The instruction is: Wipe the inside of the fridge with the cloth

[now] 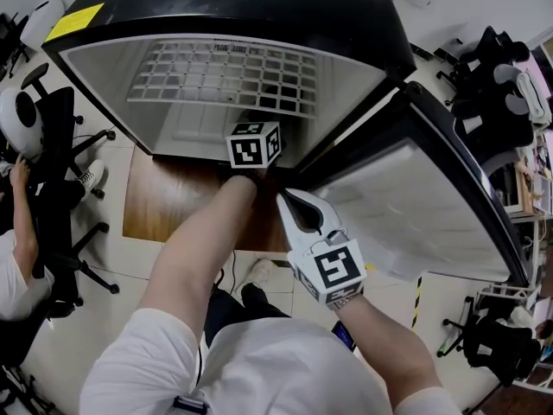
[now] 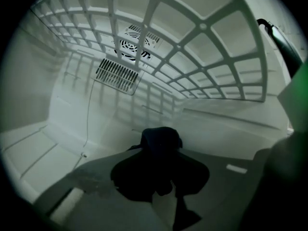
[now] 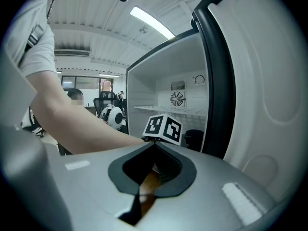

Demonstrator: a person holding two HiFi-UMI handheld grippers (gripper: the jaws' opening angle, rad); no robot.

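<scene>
Cloth [image 2: 161,139], dark and bunched, sits pinched between the jaws of the left gripper [image 2: 161,170], deep inside the open fridge [image 1: 259,7], below the white grid shelf [image 2: 192,47] and facing the back wall with its round fan [image 2: 132,42] and slatted vent [image 2: 118,75]. Whether the cloth touches the white lining cannot be told. The right gripper [image 1: 289,204] hangs outside, just beside the fridge's opening and the inner face of the swung-out door [image 1: 415,206], its jaws pressed together with nothing between them.
</scene>
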